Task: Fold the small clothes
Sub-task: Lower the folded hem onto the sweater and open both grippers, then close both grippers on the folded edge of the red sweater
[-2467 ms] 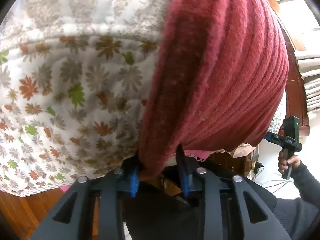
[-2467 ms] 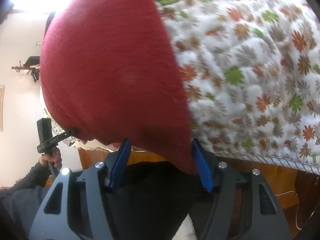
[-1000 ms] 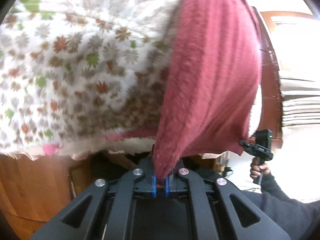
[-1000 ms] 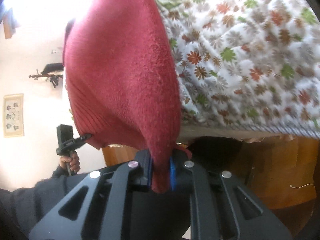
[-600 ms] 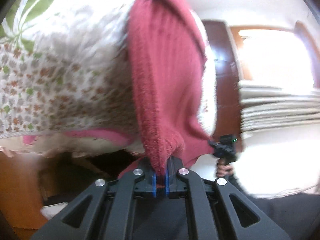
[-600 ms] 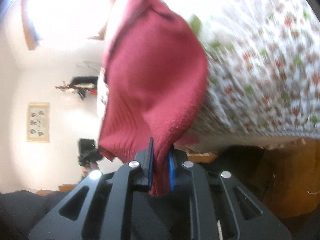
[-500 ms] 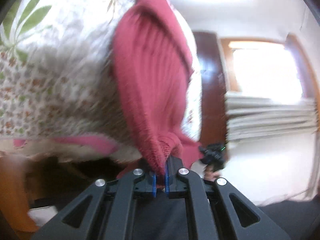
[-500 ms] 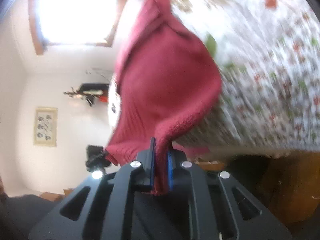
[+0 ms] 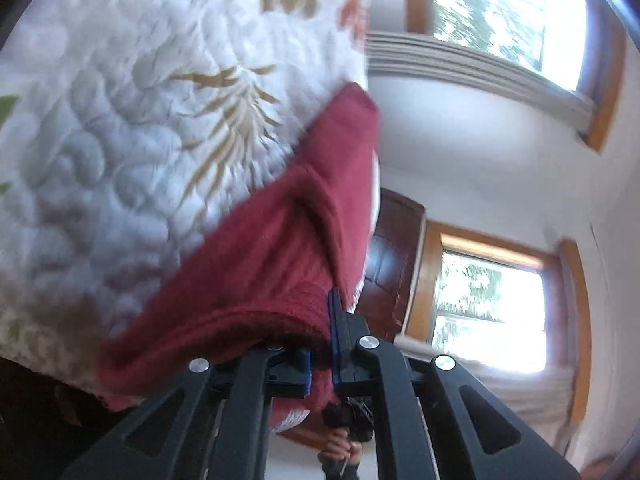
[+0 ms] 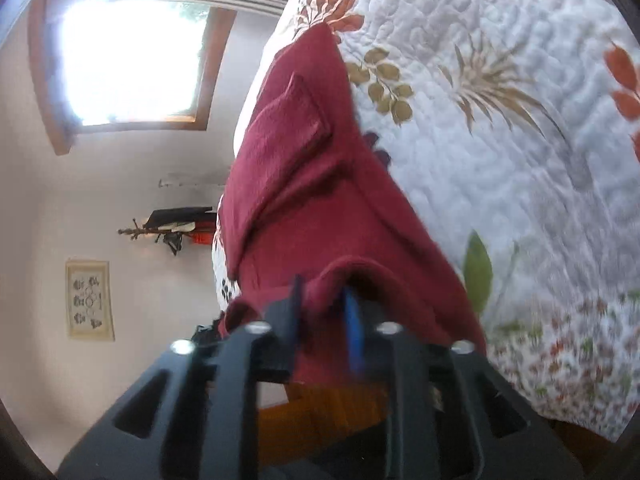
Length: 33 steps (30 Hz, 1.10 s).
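A dark red knit garment (image 9: 280,248) lies across a white quilted bedspread (image 9: 120,120) printed with leaves. My left gripper (image 9: 320,340) is shut on its thick near edge, and the cloth drapes over the left finger. In the right wrist view the same garment (image 10: 312,184) runs away from me in folds over the bedspread (image 10: 500,160). My right gripper (image 10: 324,312) holds a bunched fold between its blue pads, which stand slightly apart around the thick cloth. The right gripper (image 9: 348,420) and a hand (image 9: 340,448) show low in the left wrist view.
Two bright windows (image 9: 492,300) with wooden frames and a dark wooden door (image 9: 392,248) are beyond the bed. In the right wrist view a window (image 10: 128,52), a coat rack (image 10: 172,224) and a wall picture (image 10: 90,300) sit left, with brown wood (image 10: 320,412) below the gripper.
Both grippers closed on the garment's near edge and swung it up and forward over the bed. The views now tilt toward the windows, and the right pads stand a little wider.
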Each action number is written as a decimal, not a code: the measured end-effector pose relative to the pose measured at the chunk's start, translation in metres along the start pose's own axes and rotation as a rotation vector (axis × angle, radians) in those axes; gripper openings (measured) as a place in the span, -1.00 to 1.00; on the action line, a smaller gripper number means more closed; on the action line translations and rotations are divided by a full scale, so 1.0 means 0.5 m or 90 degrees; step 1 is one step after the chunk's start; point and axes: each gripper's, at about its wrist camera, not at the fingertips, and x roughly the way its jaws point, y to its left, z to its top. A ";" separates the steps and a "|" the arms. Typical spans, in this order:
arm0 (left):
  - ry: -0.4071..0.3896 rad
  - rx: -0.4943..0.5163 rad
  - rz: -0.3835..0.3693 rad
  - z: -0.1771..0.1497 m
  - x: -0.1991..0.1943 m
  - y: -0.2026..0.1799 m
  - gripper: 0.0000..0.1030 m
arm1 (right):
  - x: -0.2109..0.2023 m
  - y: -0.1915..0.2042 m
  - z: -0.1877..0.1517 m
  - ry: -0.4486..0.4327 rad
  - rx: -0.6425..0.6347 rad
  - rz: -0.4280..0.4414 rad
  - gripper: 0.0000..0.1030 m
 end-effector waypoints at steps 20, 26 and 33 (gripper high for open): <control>-0.111 0.149 0.126 -0.012 -0.057 -0.155 0.21 | -0.034 0.048 0.023 0.043 -0.176 -0.117 -0.01; -0.055 0.350 0.351 -0.085 -0.018 -0.202 0.45 | 0.006 0.057 0.020 0.065 -0.255 -0.170 0.17; -0.002 0.457 0.446 -0.053 0.038 -0.192 0.53 | 0.033 0.069 0.024 0.049 -0.261 -0.205 0.19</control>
